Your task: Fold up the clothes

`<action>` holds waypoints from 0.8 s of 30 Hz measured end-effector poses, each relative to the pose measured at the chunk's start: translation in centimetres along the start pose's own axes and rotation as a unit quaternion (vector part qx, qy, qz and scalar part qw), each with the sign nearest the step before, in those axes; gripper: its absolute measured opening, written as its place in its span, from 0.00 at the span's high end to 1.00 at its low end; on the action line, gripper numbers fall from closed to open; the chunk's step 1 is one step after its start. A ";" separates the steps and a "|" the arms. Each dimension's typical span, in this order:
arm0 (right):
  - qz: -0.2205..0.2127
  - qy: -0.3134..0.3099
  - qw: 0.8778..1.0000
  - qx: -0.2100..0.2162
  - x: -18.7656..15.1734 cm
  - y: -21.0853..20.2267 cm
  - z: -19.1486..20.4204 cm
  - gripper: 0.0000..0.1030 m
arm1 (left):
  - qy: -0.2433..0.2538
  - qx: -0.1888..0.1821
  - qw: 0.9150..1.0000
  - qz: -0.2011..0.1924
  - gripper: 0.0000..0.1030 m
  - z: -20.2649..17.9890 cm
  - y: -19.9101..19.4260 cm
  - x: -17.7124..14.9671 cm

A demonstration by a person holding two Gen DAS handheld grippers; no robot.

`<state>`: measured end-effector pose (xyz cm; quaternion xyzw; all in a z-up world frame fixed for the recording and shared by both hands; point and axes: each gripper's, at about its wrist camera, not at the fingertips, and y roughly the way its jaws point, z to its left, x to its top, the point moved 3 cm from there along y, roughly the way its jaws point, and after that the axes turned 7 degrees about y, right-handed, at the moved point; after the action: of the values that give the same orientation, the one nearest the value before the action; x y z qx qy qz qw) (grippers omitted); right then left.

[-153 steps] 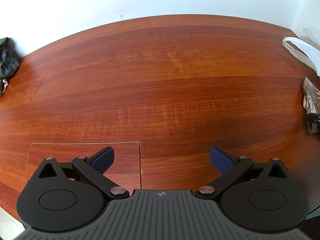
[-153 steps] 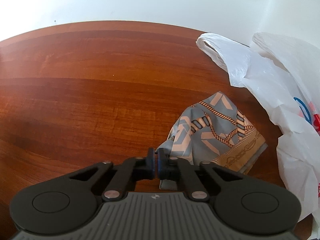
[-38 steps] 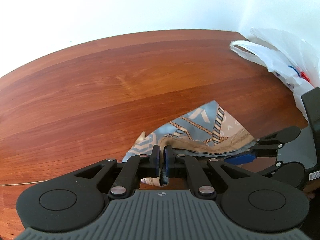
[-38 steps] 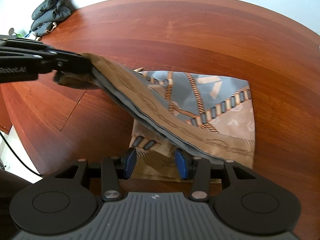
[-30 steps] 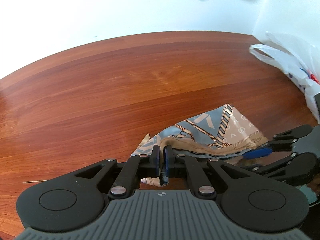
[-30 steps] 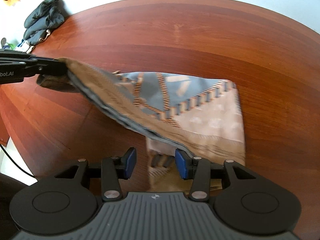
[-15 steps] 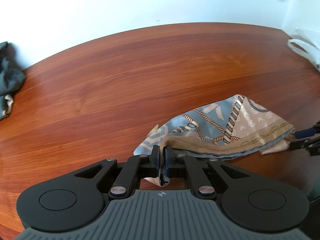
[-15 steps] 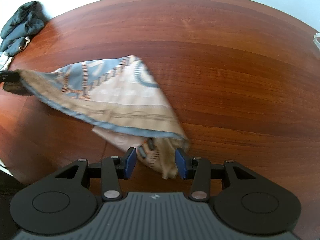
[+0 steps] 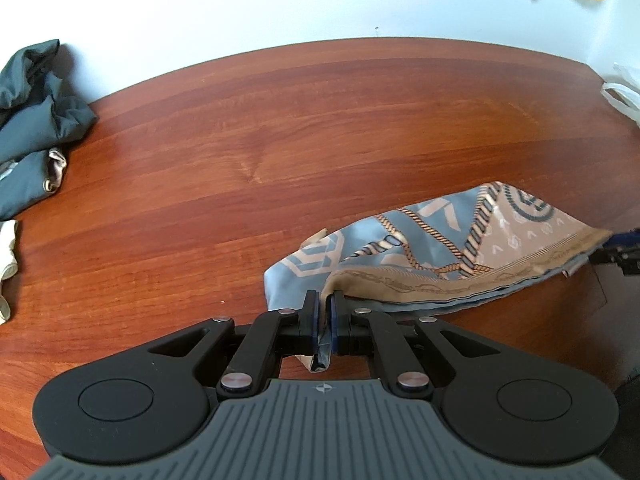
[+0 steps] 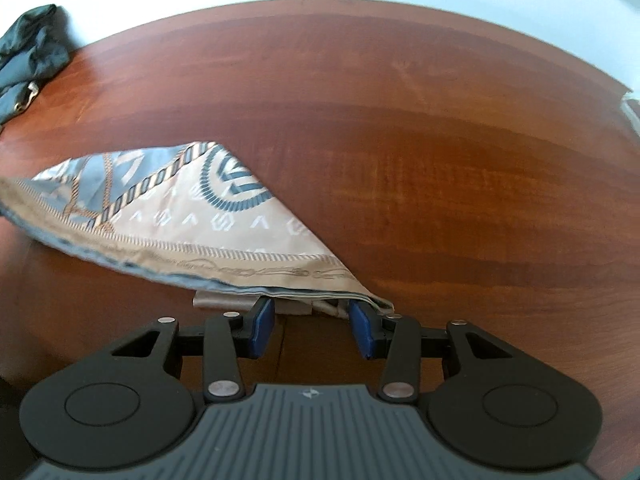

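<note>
Your left gripper point(image 9: 323, 316) pinches the scarf point(image 9: 460, 248) corner to stretch it, while your right gripper point(image 10: 312, 322) gapes empty beside its opposite corner.

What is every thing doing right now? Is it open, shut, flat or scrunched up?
Left hand-held gripper: shut on the scarf's corner.
Right hand-held gripper: open, scarf edge at its fingertips, not pinched.
Scarf: partly folded, one end lifted off the table.
Dark garment: crumpled at the table's far left edge.
Plastic bag: lying at the right edge, mostly out of view.
Table: bare wood, holding everything.
</note>
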<state>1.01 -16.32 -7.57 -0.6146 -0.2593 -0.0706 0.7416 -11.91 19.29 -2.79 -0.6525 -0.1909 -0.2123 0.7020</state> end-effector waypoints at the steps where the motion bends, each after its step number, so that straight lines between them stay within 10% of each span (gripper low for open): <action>1: -0.005 0.002 1.000 -0.002 -0.2 -0.3 -0.4 0.54 | 0.001 -0.002 1.000 -0.002 0.94 0.1 -0.1 0.1; 16: -0.014 -0.009 0.999 -0.036 0.9 0.1 -1.6 0.46 | -0.010 -0.003 1.000 -0.018 0.94 -0.6 0.1 3.4; 18: -0.016 -0.008 0.999 -0.036 0.8 0.3 -2.0 0.51 | -0.012 -0.003 1.000 -0.014 0.94 -0.4 0.3 3.3; 20: -0.011 -0.006 1.000 -0.026 1.0 0.6 -2.0 0.89 | -0.014 -0.002 1.000 -0.012 0.94 -0.1 0.5 3.2; 24: -0.012 -0.015 1.000 -0.008 1.6 0.5 -1.9 0.96 | -0.015 -0.001 1.000 -0.014 0.94 -0.2 -0.1 2.8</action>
<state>3.17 -17.64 -7.44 -0.6185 -0.2770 -0.0728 0.7317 -9.65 18.99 -1.22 -0.6534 -0.2099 -0.2124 0.6956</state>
